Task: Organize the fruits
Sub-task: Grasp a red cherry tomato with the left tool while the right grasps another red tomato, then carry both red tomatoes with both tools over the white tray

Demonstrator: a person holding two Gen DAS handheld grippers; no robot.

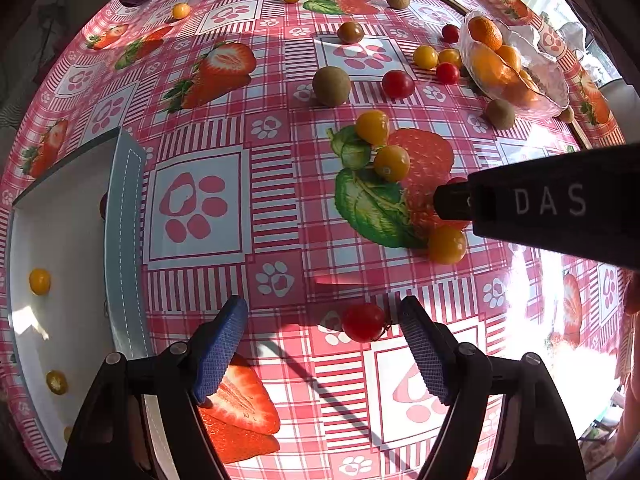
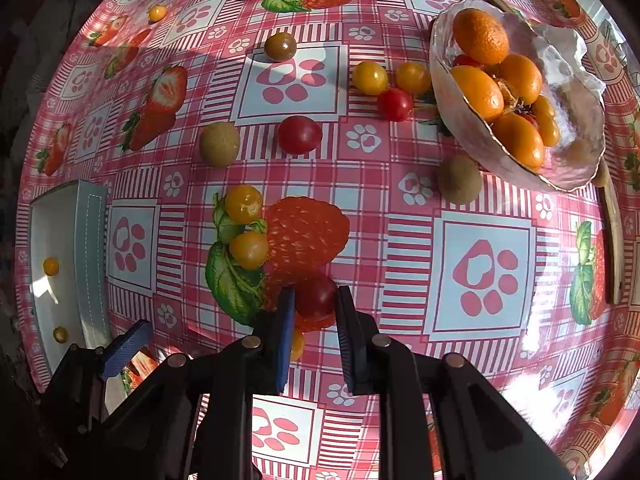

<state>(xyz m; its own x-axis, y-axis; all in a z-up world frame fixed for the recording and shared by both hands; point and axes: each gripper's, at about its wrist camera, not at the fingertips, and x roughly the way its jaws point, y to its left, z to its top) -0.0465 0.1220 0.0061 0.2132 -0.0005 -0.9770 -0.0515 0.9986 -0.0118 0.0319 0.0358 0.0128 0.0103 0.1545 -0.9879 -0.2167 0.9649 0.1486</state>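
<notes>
My right gripper (image 2: 315, 300) has its blue pads on both sides of a dark red cherry tomato (image 2: 316, 294) on the tablecloth; it seems shut on it. In the left wrist view the right gripper (image 1: 448, 200) reaches in from the right. My left gripper (image 1: 322, 320) is open and empty, low over the table, with a red cherry tomato (image 1: 363, 322) just inside its right finger (image 1: 420, 344). A glass bowl (image 2: 568, 168) at the right holds kumquats (image 2: 480, 36). A white tray (image 1: 72, 240) at the left holds a few yellow tomatoes (image 1: 39, 281).
Yellow tomatoes (image 2: 244, 204), red tomatoes (image 2: 300, 134), small kiwis (image 2: 219, 144) and a brownish tomato (image 2: 280, 46) lie scattered on the strawberry-print tablecloth. A yellow tomato (image 1: 447, 245) sits under the right gripper. A wooden utensil (image 2: 614, 240) lies beyond the bowl.
</notes>
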